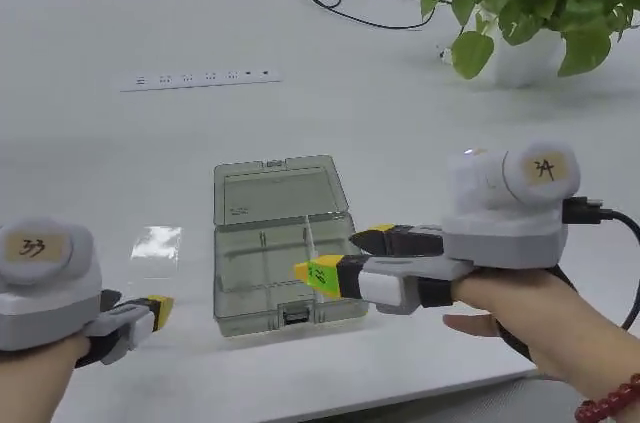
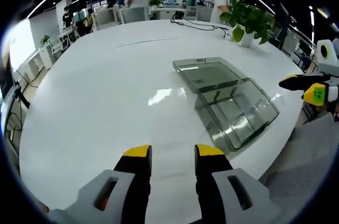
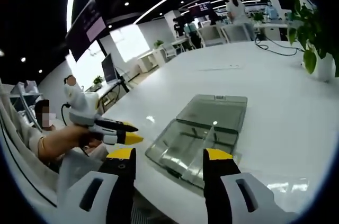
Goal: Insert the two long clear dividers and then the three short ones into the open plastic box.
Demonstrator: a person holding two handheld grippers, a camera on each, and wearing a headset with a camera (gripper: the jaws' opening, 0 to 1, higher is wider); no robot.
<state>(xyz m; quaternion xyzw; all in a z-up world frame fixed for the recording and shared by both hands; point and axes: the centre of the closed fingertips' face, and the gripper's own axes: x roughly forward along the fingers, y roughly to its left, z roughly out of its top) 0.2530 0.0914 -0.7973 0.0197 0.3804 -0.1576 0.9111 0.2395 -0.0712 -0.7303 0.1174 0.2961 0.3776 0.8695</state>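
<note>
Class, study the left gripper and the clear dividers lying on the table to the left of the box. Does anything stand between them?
Nothing visible does. Bare white table separates the left gripper from the clear dividers. The open box sits off to the right, outside that path.

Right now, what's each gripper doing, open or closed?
left gripper: open, holding nothing.
right gripper: open, holding nothing.

White table [image 1: 400,143]: box [image 1: 275,188], power strip [image 1: 200,78], plant [image 1: 530,3]
</note>
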